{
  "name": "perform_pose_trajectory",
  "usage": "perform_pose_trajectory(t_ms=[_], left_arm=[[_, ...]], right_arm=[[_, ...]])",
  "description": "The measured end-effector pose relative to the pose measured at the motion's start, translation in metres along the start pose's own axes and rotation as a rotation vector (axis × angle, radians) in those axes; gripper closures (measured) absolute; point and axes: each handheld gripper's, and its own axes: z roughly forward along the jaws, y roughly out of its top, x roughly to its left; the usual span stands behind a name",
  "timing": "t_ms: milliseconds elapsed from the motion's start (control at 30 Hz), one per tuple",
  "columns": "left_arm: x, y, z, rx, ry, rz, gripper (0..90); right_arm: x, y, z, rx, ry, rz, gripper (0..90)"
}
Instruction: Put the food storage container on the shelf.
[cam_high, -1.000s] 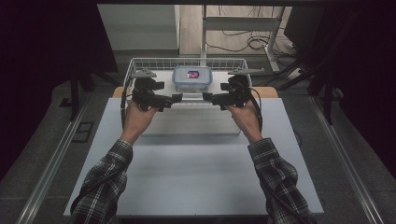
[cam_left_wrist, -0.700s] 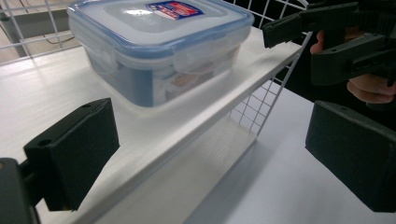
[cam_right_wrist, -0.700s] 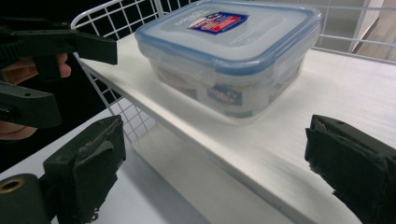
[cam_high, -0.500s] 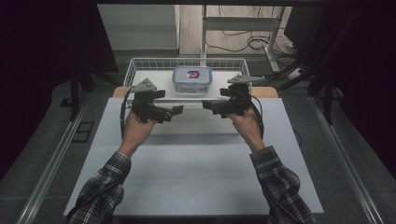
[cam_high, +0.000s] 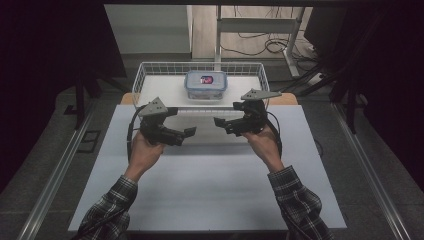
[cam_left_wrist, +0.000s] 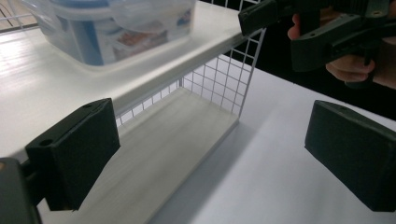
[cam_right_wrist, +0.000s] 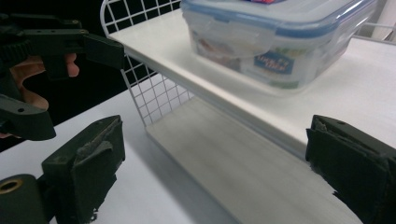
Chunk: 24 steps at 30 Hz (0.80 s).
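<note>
A clear plastic box with a blue lid (cam_high: 205, 84) stands on the upper white board of a white wire rack (cam_high: 145, 75) at the far side of the table. In front of the rack, above the white tabletop, my left gripper (cam_high: 189, 132) is open with nothing between its jaws. My right gripper (cam_high: 220, 122) faces it, also open with nothing in it. In the left gripper view, the box (cam_left_wrist: 116, 28) sits up left, the rack's mesh (cam_left_wrist: 219, 79) is ahead, and the right gripper (cam_left_wrist: 327, 28) is at the upper right. In the right gripper view, the box (cam_right_wrist: 280, 37) rests on the shelf above a lower board (cam_right_wrist: 243, 158).
The white tabletop (cam_high: 210, 185) stretches from the rack to the person's edge. Metal rails run along both sides of the table. Cables lie on the floor behind the rack, and dark equipment stands at the left and right.
Both grippers have drawn back from the rack toward the person and come closer to each other. The box has not moved.
</note>
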Motion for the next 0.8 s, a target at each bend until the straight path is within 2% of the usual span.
perform_pose_trajectory(t_ms=[200, 467, 567, 633, 700, 733, 800], left_arm=[[-0.009, -0.01, -0.003, 0.019, -0.014, 0.006, 3.2], [-0.013, -0.032, -0.006, 0.019, -0.016, -0.033, 2.5], [-0.013, -0.044, -0.006, 0.02, -0.008, -0.045, 2.3], [-0.013, -0.052, -0.007, 0.003, -0.008, -0.059, 2.2], [-0.011, -0.056, -0.005, 0.031, -0.015, -0.071, 2.2], [-0.012, -0.059, -0.005, 0.028, 0.002, -0.068, 2.1], [-0.012, -0.062, -0.006, 0.033, -0.007, -0.08, 2.2]], right_arm=[[0.009, -0.01, -0.004, 0.01, 0.01, -0.031, 4.4], [0.021, -0.026, -0.006, 0.012, 0.03, -0.055, 4.4], [0.022, -0.034, -0.006, 0.016, 0.032, -0.053, 4.3], [0.021, -0.039, -0.006, 0.032, 0.033, -0.053, 4.0], [0.02, -0.043, -0.007, 0.031, 0.032, -0.048, 4.0], [0.02, -0.045, -0.007, 0.032, 0.038, -0.043, 3.7], [0.02, -0.049, -0.009, 0.028, 0.06, -0.035, 2.6]])
